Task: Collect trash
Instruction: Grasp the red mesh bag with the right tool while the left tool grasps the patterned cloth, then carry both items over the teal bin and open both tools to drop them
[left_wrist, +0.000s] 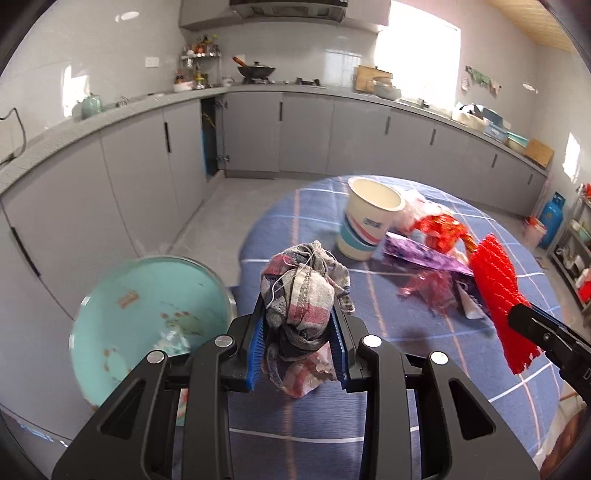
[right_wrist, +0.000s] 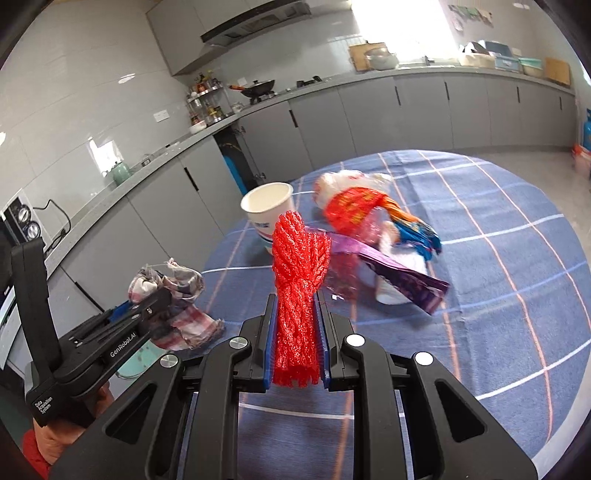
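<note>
The left gripper (left_wrist: 301, 343) clamps a crumpled checked rag (left_wrist: 304, 291) beside the teal bin (left_wrist: 147, 317), which holds a few scraps; carry it fully over the rim before letting go. The right gripper (right_wrist: 295, 343) pinches red mesh netting (right_wrist: 299, 280). Beyond, a paper cup (left_wrist: 369, 218) looks empty, with wrappers (left_wrist: 436, 240) on the table (left_wrist: 480, 369).

- Between the left jaws: a crumpled rag (left_wrist: 301, 295), grey and white with pink-red checks.
- Between the right jaws: a bright red mesh net (right_wrist: 297, 295).
- Jaw pads (left_wrist: 257, 343): blue on black frames.
- Beyond the jaws: white paper cup (left_wrist: 369, 225) with blue and red stripes; purple wrapper (left_wrist: 424, 258).
- Bench cloth (left_wrist: 424, 369): blue, white and pink grid lines.
- Left of the left jaws: teal bin (left_wrist: 147, 314).
</note>
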